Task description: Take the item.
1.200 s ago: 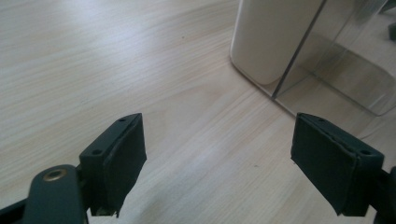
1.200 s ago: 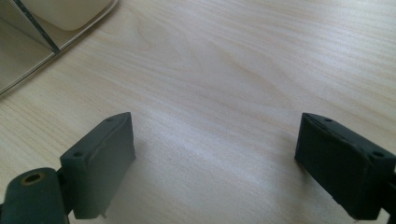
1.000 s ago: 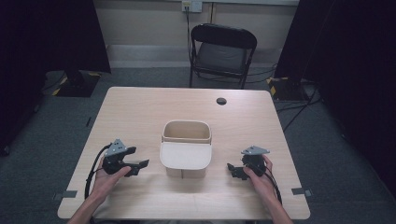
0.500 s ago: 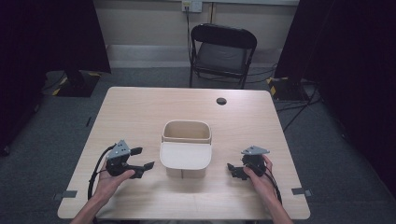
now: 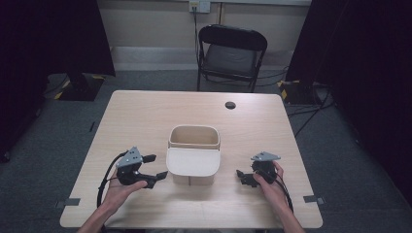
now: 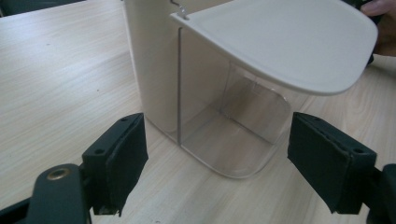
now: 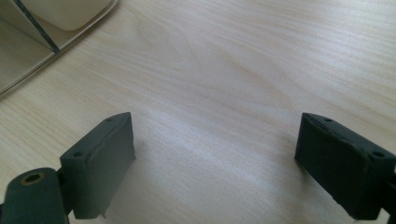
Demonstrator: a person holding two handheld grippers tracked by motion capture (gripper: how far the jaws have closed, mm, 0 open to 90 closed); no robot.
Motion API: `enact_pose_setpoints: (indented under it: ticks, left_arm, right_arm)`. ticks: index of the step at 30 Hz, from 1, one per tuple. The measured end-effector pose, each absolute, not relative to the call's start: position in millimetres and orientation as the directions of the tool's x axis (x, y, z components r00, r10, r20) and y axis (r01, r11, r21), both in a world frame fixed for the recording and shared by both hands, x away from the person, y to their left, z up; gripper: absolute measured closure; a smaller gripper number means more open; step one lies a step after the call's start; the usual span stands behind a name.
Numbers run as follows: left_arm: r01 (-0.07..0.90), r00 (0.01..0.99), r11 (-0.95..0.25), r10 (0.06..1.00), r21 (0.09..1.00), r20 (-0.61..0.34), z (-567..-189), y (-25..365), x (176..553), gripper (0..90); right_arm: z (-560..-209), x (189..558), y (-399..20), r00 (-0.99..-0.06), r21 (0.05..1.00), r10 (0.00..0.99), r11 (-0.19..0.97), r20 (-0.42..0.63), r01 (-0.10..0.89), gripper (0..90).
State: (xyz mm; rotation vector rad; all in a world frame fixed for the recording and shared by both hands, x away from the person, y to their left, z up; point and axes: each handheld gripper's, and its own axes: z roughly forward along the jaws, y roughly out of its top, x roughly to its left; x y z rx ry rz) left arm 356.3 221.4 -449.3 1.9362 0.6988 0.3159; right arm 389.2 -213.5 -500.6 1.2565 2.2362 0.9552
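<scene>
A beige box (image 5: 193,145) stands in the middle of the wooden table (image 5: 145,116), its flat lid (image 5: 193,163) hanging out over the near side. My left gripper (image 5: 155,166) hovers just left of the lid, jaws wide apart and pointing at the box. In the left gripper view the open left gripper (image 6: 224,163) frames the box's clear lower front (image 6: 233,126) under the lid (image 6: 280,42), touching nothing. My right gripper (image 5: 243,177) rests right of the box, open. The right gripper (image 7: 215,158) has bare tabletop between its pads, with a corner of the box (image 7: 28,37) at the upper left.
A black folding chair (image 5: 232,53) stands beyond the far edge of the table. A small black round thing (image 5: 230,105) lies near the far edge. Grey tape marks (image 5: 68,202) sit at the near corners. Dark curtains flank the room.
My left gripper has shifted right, closer to the box, and risen slightly. The right gripper and the box have stayed put.
</scene>
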Motion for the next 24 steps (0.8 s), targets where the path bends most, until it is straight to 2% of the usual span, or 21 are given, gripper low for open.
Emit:
enact_pose_setpoints:
  ticks: [24]
  left_arm:
    - [0.303,0.839,-0.330,0.538,0.894,-0.086,-448.3,201.1,356.9,27.0]
  right_arm:
    - [-500.7,389.4,-213.0,-0.513,0.728,0.858,0.360,-0.014,0.583,10.8]
